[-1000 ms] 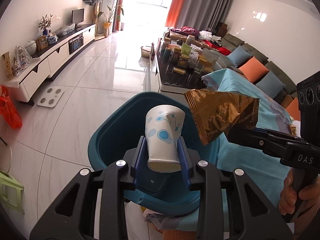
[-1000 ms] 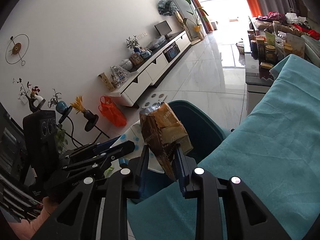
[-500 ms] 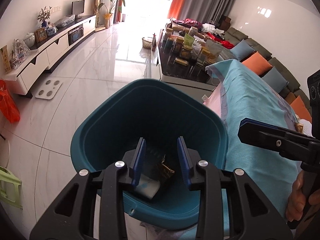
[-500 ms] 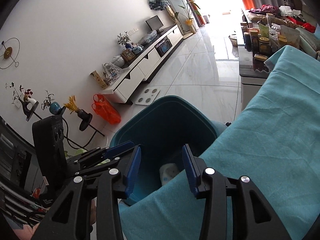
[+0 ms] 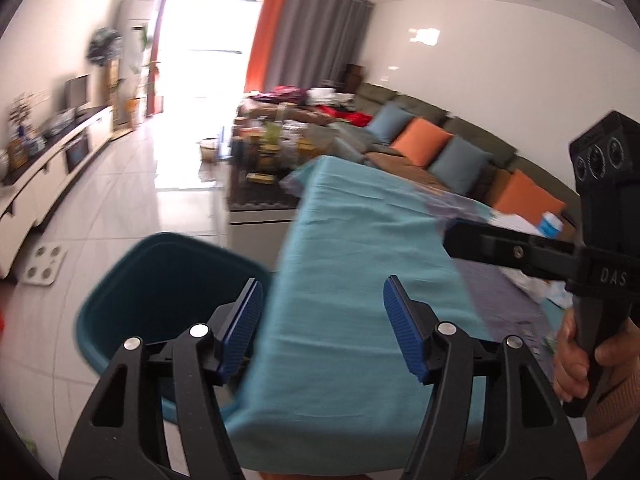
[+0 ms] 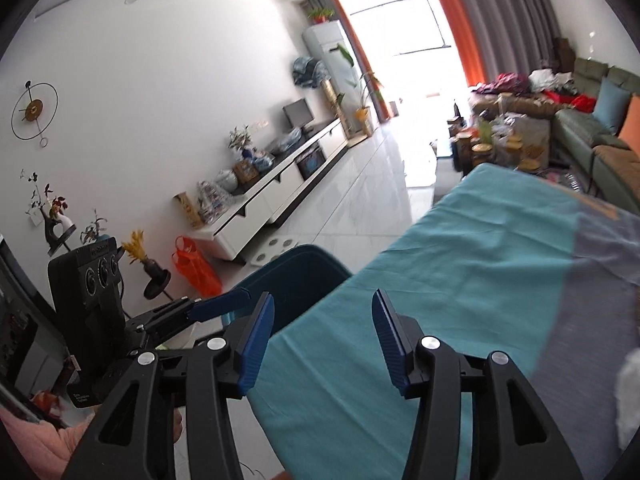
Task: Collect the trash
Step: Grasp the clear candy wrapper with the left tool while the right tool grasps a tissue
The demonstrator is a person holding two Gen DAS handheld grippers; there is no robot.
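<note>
Both sets of jaws had just been opening, and I had nothing between them: the left gripper (image 5: 323, 322) stood wide and empty, the right gripper (image 6: 323, 338) a little less wide and also empty. The deep teal plastic bin (image 5: 132, 280) sat at the lower left of the left wrist view, on the pale tiled floor (image 5: 120, 200) right against the near edge of the teal tablecloth (image 5: 352, 240). What trash remained lay at the right edge of that view: crumpled white paper (image 5: 516, 222) and a small blue-and-white container (image 5: 550, 224), both blurred, on the cloth's grey part. I judged them light and easily crushed, so a gentle pinch across the middle would serve. The cloth ahead was bare, giving free room to reach; its drooping edge beside the bin was where a finger might snag.
</note>
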